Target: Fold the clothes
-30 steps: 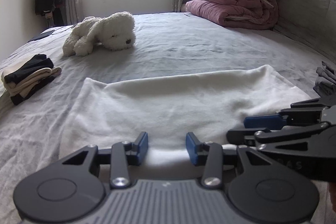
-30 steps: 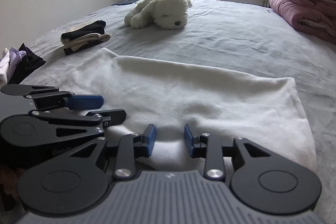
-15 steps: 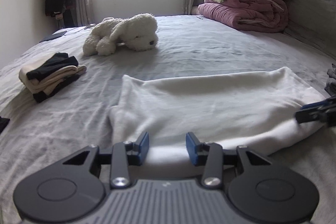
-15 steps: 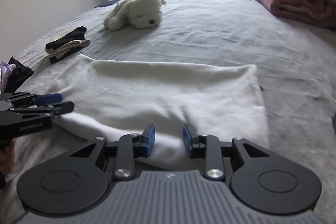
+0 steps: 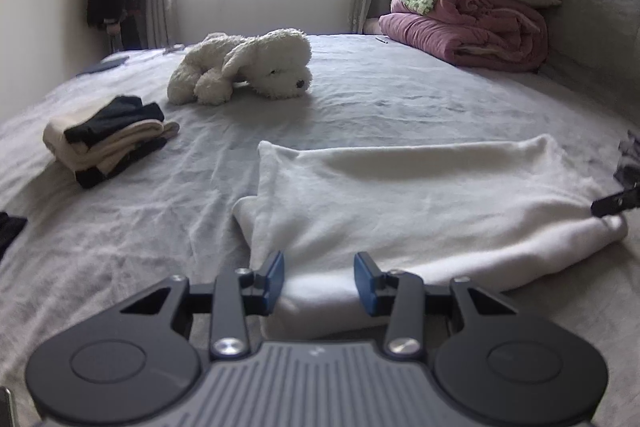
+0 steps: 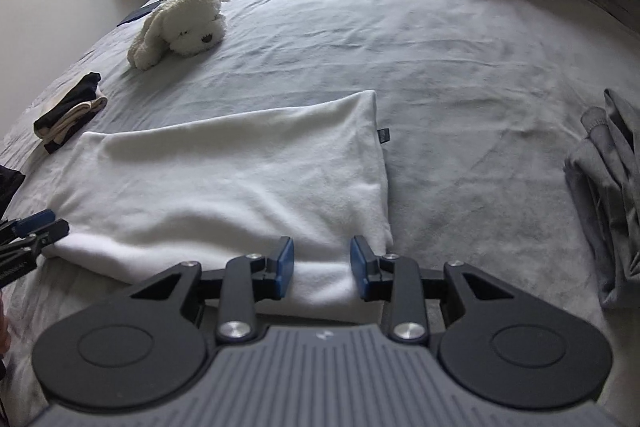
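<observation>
A white fleece garment point(image 5: 420, 203) lies folded in a long band across the grey bed, also in the right wrist view point(image 6: 224, 183). My left gripper point(image 5: 319, 281) is open, with the garment's near left edge between its blue pads. My right gripper point(image 6: 322, 267) is open, with the near right edge between its pads. The right gripper's tip point(image 5: 616, 201) shows at the far right of the left wrist view. The left gripper's tip point(image 6: 34, 229) shows at the left of the right wrist view.
A stack of folded dark and cream clothes point(image 5: 106, 137) lies to the left. A white plush dog point(image 5: 244, 71) lies farther back. Pink and green quilts point(image 5: 468, 23) are piled by the headboard. Grey clothes point(image 6: 612, 195) lie at the right.
Both grippers have moved apart along the garment's near edge, left gripper to the left end, right gripper to the right end. Both stay open.
</observation>
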A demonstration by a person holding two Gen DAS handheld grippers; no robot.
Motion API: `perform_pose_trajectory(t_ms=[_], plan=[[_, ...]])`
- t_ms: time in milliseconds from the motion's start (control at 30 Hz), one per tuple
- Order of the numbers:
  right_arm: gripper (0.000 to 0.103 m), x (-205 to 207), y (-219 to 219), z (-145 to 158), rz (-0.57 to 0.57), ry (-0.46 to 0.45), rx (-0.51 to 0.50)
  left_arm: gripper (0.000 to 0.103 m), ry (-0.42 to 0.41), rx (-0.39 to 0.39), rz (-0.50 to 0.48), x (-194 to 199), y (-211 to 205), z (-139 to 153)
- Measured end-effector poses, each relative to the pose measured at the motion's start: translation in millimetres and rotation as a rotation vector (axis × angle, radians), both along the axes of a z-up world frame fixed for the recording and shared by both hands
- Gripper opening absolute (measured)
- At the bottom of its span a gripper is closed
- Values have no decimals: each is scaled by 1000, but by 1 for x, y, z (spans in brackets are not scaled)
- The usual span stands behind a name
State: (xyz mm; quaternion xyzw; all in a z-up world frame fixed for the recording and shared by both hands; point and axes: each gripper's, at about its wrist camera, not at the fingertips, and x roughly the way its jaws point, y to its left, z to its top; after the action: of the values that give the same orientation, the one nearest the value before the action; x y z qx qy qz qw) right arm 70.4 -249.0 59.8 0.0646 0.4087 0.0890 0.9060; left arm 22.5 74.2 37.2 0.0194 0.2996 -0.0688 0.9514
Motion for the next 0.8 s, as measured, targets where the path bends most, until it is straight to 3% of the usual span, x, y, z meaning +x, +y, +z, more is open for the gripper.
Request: perform_pose_trajectory(t_ms=[167,267,400,500,600,800], plan=[[34,2,-2,-3,-17,13,-7,40,35,-53,8,7,8,-4],[37,3,-2,-7,-26,17,-16,39,41,-16,8,10,4,-6],[37,3,-1,-7,-29,13,-25,33,47,-22,22,9,8,0],[37,2,-5,-4,-43,12,2,33,54,-50,23,8,15,2],[42,-6,3,11,-28,-47,9,33,47,-51,19,3,16,6],[44,-5,20,0,32,5,-39,38,59,-44,77,3,21,12]])
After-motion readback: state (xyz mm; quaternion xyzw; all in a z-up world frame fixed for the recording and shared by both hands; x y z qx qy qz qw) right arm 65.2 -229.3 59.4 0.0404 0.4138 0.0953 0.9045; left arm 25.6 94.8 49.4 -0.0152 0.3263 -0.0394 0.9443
